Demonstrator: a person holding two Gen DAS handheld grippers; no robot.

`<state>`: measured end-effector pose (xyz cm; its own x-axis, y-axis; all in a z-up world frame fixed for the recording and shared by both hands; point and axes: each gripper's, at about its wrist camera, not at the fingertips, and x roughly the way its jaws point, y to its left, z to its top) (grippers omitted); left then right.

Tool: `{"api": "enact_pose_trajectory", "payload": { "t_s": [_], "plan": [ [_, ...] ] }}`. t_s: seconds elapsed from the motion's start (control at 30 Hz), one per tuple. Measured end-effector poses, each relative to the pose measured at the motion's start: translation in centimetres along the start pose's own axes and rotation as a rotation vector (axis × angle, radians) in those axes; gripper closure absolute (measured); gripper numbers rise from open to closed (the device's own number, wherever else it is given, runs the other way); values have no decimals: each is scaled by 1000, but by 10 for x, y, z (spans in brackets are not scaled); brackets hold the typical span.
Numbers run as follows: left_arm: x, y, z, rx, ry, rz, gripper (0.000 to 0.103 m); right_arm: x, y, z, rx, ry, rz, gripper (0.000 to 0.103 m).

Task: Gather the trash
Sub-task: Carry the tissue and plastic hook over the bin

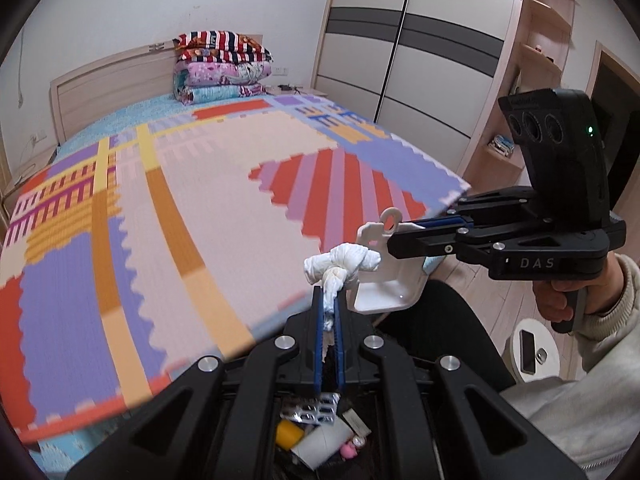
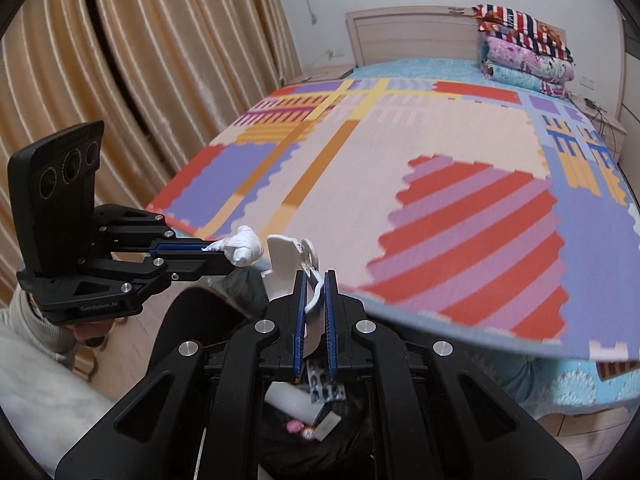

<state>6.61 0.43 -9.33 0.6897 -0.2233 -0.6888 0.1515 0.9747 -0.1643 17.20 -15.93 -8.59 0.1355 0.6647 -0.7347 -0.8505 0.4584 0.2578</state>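
Observation:
My left gripper is shut on a twisted white tissue wad, which also shows in the right wrist view. My right gripper is shut on the lid flap of a white plastic container; in the left wrist view the container hangs open below the right gripper's fingers. Both are held above a black trash bag holding a blister pack, a yellow piece, a white roll and a small pink item. The bag also shows under the right gripper.
A bed with a colourful foam puzzle mat fills the view ahead, with folded quilts at the headboard. A wardrobe and shelves stand right. A round white stool with a phone is on the floor. Curtains hang left.

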Motion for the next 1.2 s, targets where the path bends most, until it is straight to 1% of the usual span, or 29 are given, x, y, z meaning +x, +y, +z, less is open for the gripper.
{"api": "enact_pose_trajectory", "payload": {
  "t_s": [0.1,0.2,0.3,0.37,0.47,0.67,0.7,0.8,0.83,0.9,1.0,1.07,1.2],
  "plan": [
    [1,-5,-15,-4,22,1,99,3,9,-14,-13,32,-3,94],
    [7,-5,-31,-31,59,-9,99,9,14,-28,-19,63,1,94],
    [19,-5,-52,-44,114,4,99,19,16,-44,-6,105,9,94],
    [27,-3,-66,-62,156,1,99,30,18,-56,-10,140,-4,94],
    [39,2,-84,-112,214,-42,99,47,19,-74,6,197,14,94],
    [64,5,-119,-148,316,-44,99,73,18,-96,25,275,14,94],
    [70,3,-125,-132,341,-39,99,76,18,-98,25,284,11,94],
    [81,-3,-136,-67,382,14,99,87,16,-104,32,314,-5,94],
    [85,-5,-140,-60,400,18,99,89,13,-106,38,321,-6,94],
    [91,-8,-145,-56,420,16,99,93,11,-110,54,333,-8,94],
    [101,-11,-154,-41,472,17,99,98,8,-115,72,345,-12,94],
    [105,-11,-158,-50,496,13,99,100,8,-116,67,348,-24,94],
    [113,-10,-160,-62,515,16,99,104,10,-116,54,349,-39,94]
  ]
}}
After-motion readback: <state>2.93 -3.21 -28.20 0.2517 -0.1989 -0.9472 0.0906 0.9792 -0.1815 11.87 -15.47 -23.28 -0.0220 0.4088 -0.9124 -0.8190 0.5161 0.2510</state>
